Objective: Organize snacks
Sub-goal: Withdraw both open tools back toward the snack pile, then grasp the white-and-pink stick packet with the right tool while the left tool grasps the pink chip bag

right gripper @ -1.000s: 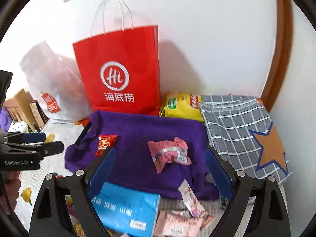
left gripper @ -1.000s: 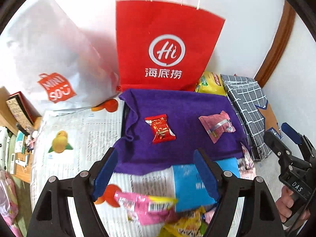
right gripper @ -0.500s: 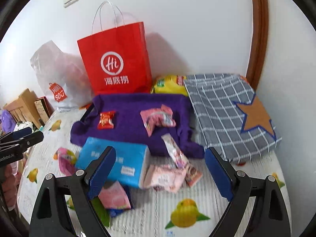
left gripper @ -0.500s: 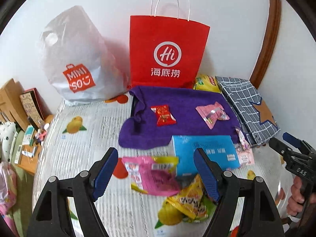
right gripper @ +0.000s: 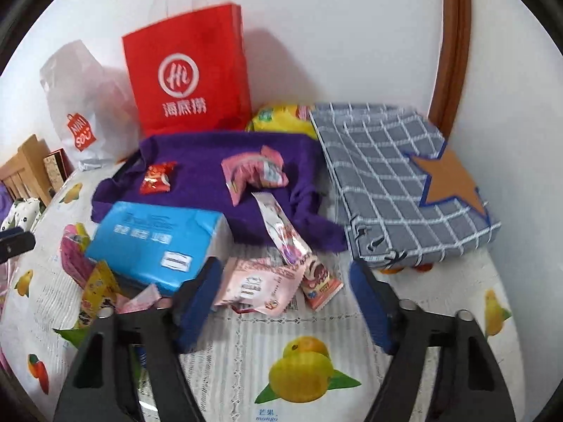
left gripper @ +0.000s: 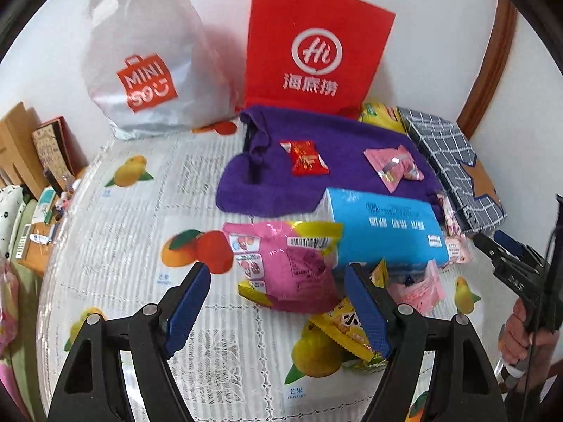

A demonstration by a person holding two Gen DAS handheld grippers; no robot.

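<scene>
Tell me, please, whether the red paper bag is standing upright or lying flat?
Upright: the red paper bag stands against the wall behind the purple cloth, handles pointing up.

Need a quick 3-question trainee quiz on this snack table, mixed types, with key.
1. True or false: the red snack packet lies on the purple cloth.
2. How many packets lie on that cloth?
3. The left gripper is: A) open, holding nothing B) shut on the pink bag.

Key: 1 true; 2 two, counting the pink packet; 3 A.
</scene>
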